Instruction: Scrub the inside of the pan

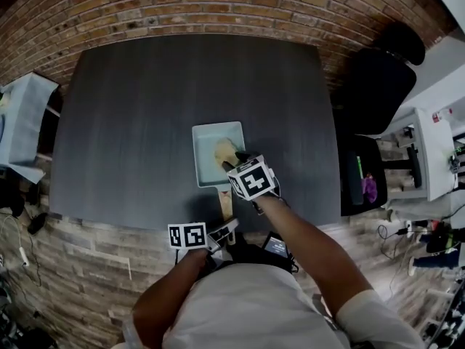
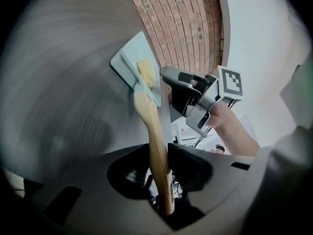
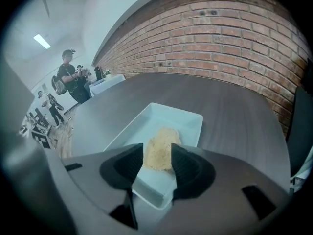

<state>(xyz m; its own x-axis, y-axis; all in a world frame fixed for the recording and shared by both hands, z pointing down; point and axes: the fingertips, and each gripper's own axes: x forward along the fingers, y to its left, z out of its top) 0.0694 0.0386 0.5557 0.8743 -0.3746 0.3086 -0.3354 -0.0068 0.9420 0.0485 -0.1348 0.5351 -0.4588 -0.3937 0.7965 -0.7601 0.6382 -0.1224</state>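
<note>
Two tools: left tool (image 2: pixel 157 151) tight on the wooden handle (image 2: pixel 150 124), right tool (image 3: pixel 157 155) open over the sponge (image 3: pixel 164 138) in the pan (image 3: pixel 182 120).

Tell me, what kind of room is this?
Probably a lab or office workspace, not a kitchen. The pan sits on a plain dark table against a brick wall, a black office chair stands alongside, and a white desk cluttered with cables and equipment is off to the side.
</note>
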